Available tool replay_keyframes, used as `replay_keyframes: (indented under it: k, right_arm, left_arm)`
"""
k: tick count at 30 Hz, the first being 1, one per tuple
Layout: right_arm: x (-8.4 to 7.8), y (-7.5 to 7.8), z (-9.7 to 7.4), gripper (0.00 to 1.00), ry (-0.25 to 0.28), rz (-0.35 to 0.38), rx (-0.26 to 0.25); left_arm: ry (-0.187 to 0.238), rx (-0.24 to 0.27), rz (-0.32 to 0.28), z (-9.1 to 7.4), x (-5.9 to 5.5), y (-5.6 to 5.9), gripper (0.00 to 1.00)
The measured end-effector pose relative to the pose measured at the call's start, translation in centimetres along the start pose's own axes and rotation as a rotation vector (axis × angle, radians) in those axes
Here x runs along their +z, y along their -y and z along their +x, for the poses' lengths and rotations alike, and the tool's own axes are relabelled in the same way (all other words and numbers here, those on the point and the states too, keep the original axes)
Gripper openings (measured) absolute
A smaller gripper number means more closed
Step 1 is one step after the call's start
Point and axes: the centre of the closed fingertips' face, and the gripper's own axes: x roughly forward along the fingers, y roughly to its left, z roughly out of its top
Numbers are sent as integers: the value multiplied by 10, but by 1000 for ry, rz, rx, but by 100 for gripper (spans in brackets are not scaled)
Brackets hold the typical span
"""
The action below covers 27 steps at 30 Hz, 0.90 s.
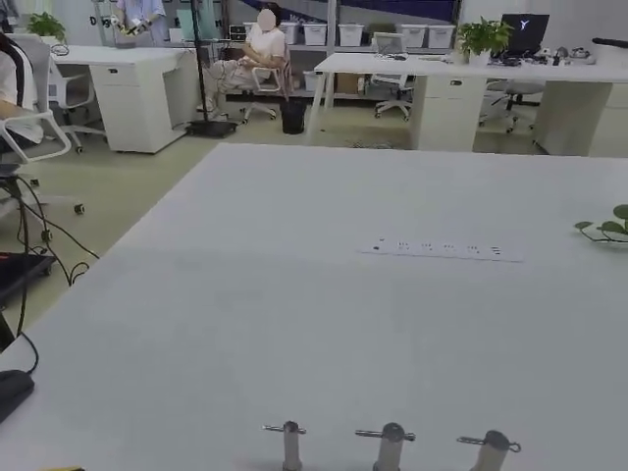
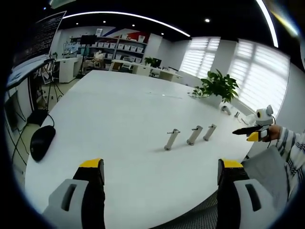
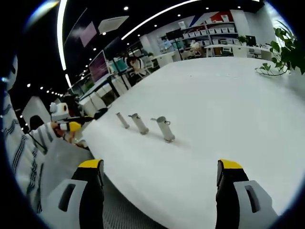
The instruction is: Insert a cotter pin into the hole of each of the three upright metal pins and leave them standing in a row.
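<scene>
The left gripper (image 2: 161,167) and the right gripper (image 3: 160,167) are held wide open, nothing gripped. The three metal pins (image 1: 391,449) are seen upright in a row at the head view's lower edge, each crossed by a cotter pin (image 1: 378,434).

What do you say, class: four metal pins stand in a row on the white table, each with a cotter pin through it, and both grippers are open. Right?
No: three metal pins, not four, as the head view shows. They stand in a row on the white table, each with a cotter pin through it, and the left gripper and right gripper are open.
</scene>
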Motion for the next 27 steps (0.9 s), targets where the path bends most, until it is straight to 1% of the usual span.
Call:
replay_keyframes:
  k: [2,5,7,11,16,25,27]
  right_arm:
    - [2,1,-1,100,11,-3,-4]
    - [-1,5,-2,100,-8,-2,-31]
    - [-4,6,-2,100,-20,-2,-37]
    - [-7,6,-3,100,-25,-2,-51]
    - [-8,6,-5,100,-16,13,-68]
    - [-11,4,-7,100,-27,11,-91]
    - [-11,2,-6,100,-25,14,-94]
  left_arm:
    - [-3,-1,-3,1,0,1,99]
    - [-11,-5,9,3,0,2,99]
    - [-18,-9,11,4,-1,2,99]
    - [-21,-14,16,7,-2,4,99]
    - [-26,-15,12,8,-3,4,99]
    - [-28,-13,8,8,-6,4,99]
    - [-37,-2,21,7,-8,2,99]
